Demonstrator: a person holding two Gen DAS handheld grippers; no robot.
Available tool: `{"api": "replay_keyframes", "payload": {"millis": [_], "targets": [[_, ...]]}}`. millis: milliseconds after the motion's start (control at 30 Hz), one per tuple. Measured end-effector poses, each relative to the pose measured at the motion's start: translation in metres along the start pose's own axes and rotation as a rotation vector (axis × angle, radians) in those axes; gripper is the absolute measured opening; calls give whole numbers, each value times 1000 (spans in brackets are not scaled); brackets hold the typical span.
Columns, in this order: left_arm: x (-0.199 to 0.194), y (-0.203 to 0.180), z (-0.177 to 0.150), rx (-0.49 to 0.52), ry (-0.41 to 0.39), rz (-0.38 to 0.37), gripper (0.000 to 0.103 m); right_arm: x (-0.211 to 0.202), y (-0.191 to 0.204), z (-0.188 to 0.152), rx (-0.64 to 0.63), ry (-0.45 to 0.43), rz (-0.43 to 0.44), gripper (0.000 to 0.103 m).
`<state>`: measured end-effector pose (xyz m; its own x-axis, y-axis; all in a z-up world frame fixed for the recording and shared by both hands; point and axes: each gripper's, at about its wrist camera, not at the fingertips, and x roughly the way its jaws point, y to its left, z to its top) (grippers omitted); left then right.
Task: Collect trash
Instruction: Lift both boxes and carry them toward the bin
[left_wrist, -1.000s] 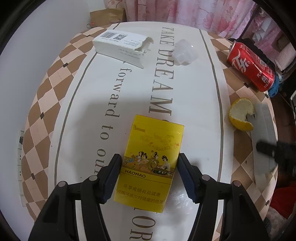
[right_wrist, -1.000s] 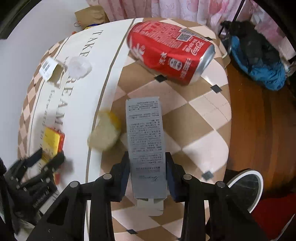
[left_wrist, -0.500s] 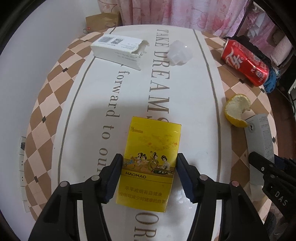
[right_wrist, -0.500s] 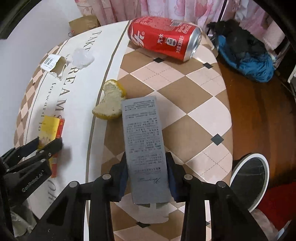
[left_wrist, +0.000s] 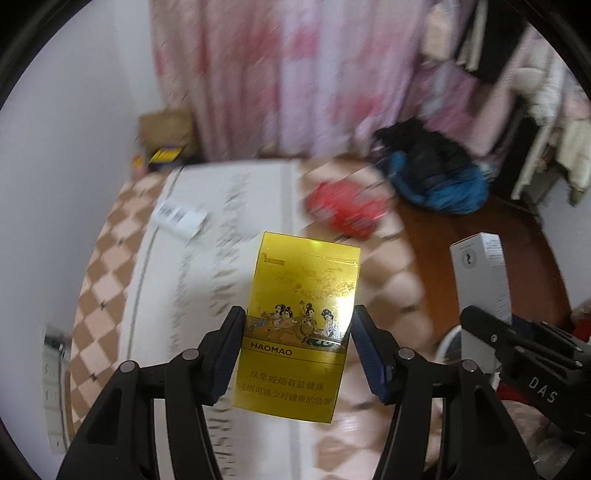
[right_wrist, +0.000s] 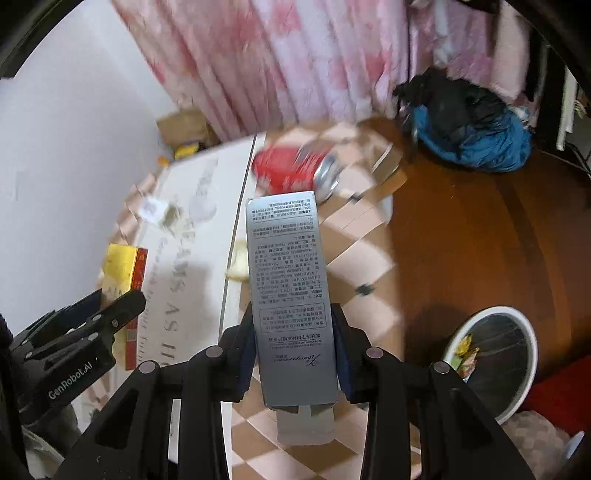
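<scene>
My left gripper (left_wrist: 297, 341) is shut on a yellow cigarette box (left_wrist: 301, 317) marked HAOMAO and holds it above the table (left_wrist: 110, 280). My right gripper (right_wrist: 292, 345) is shut on a tall grey carton (right_wrist: 288, 288) with small print, also lifted off the table. Each gripper shows in the other view: the grey carton (left_wrist: 484, 269) at the right edge, the yellow box (right_wrist: 122, 273) at the left. A red soda can (right_wrist: 291, 170) lies on the far side of the table, blurred. A white torn box (left_wrist: 179, 218) and a piece of orange peel (right_wrist: 240, 264) lie on the table.
A white-rimmed bin (right_wrist: 495, 354) with wrappers inside stands on the wooden floor at the lower right. A heap of blue and black clothes (right_wrist: 469, 125) lies on the floor beyond the table. Pink curtains (left_wrist: 295, 74) hang behind, and a brown paper bag (left_wrist: 166, 129) sits by the wall.
Both grippers have risen off the table with their boxes held in them and tilted up, so curtains and floor show. The table looks smaller and blurred.
</scene>
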<state>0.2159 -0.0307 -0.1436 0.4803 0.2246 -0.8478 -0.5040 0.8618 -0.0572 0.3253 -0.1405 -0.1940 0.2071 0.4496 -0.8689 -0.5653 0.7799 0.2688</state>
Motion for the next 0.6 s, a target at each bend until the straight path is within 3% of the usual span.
{"api": "replay_keyframes", "payload": {"millis": [167,300,433,600], "targets": [[-25,-74,21,93,-56,-119,55,-73,-56,3,68,-111,-22,38],[-19,-138,26,171,-49,-211,55,-122,-119,-2,153,-174,-66,38],[11,-197,21,226,15,-288,55,-141,-185,-19,255,-192,-131,38],[75,-257,-5,276,156,-352,55,-116,-262,-51,395,-135,-185,38]]}}
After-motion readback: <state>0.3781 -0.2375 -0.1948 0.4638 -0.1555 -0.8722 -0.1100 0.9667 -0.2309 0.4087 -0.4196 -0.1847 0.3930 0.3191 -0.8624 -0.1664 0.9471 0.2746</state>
